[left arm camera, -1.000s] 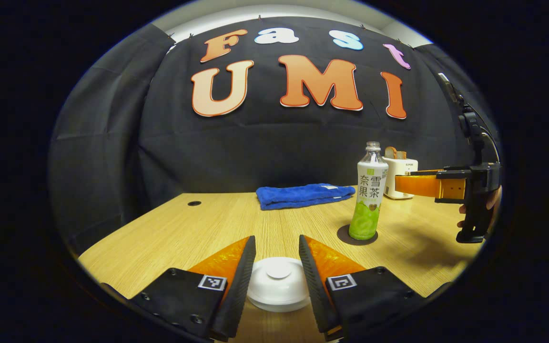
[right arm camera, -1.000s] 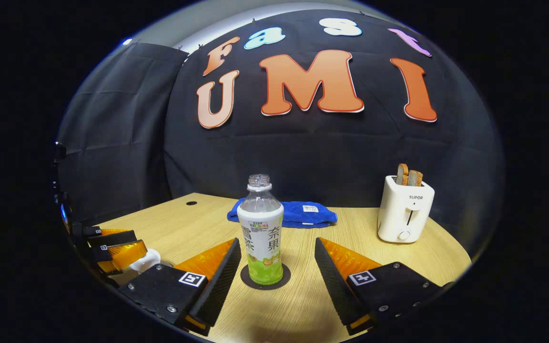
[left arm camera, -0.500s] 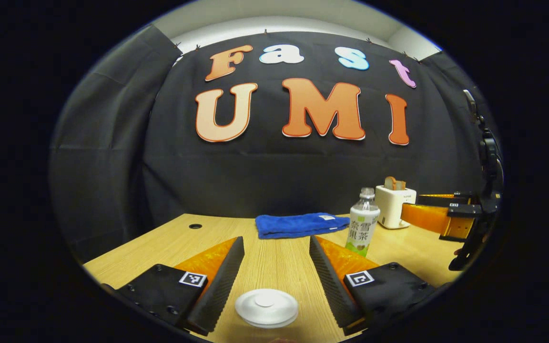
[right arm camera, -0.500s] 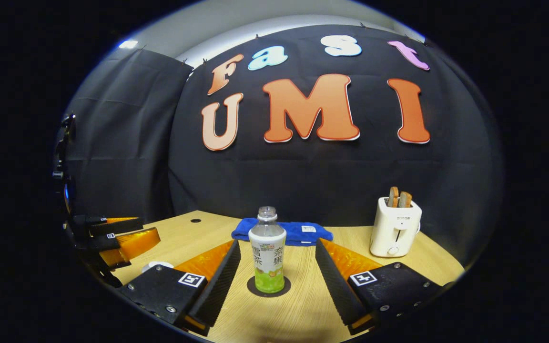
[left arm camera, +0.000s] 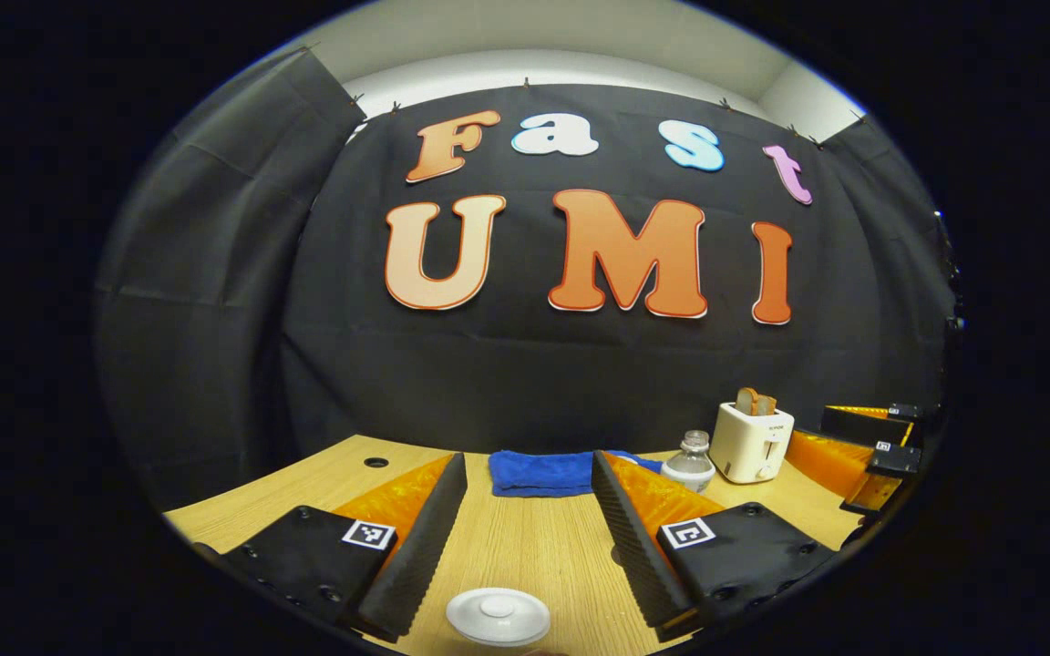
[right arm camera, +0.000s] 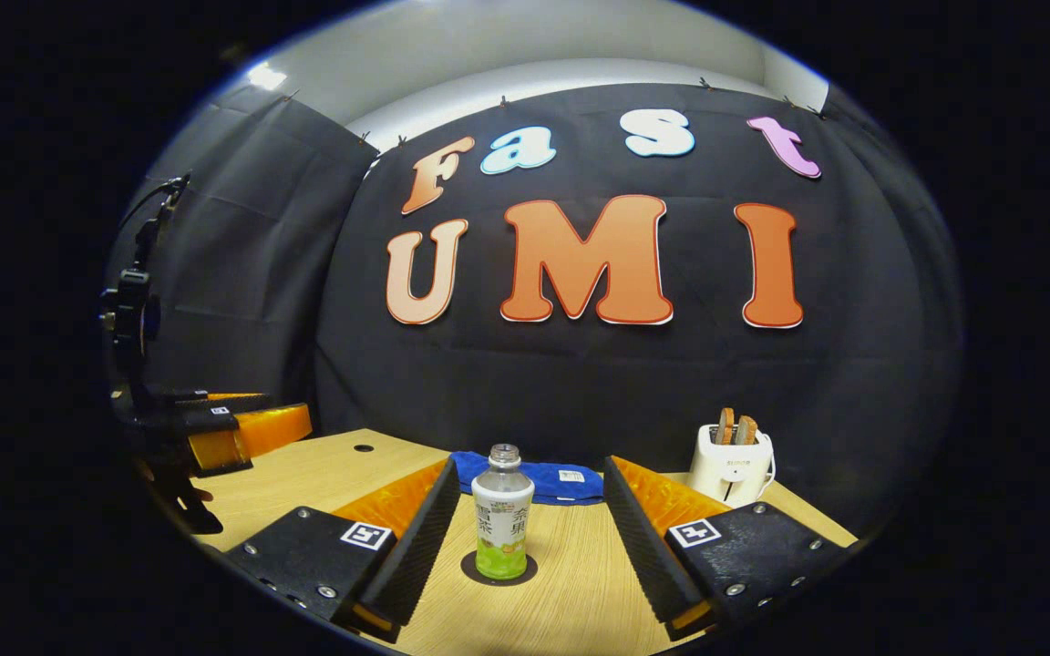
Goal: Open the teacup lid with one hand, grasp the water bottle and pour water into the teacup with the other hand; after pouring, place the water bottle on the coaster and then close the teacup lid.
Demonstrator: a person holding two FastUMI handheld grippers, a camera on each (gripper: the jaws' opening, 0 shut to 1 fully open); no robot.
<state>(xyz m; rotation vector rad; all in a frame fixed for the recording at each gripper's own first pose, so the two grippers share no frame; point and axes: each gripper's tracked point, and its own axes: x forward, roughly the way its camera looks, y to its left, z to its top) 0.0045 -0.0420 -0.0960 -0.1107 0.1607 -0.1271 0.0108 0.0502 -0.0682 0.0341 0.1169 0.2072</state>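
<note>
The white teacup lid (left arm camera: 498,616) with its round knob lies flat low in the left gripper view; what is under it is hidden. My left gripper (left arm camera: 530,456) hovers above and behind it, open, with nothing between the fingers. The water bottle (right arm camera: 502,527), capless with a green and white label, stands upright on the dark round coaster (right arm camera: 499,571). My right gripper (right arm camera: 532,462) is open, back from the bottle, which shows between its fingers untouched. In the left gripper view the bottle's top (left arm camera: 689,463) peeks out behind one finger.
A folded blue towel (right arm camera: 534,480) lies at the back of the wooden table (right arm camera: 571,601). A white toaster (right arm camera: 730,465) with bread stands at the back right. The left gripper (right arm camera: 252,424) and the hand holding it show at the left; the right gripper (left arm camera: 858,446) at the far right.
Both grippers have drawn back and up from the table. The left gripper, close around the lid before, opened wider and left it lying. The bottle stays on the coaster.
</note>
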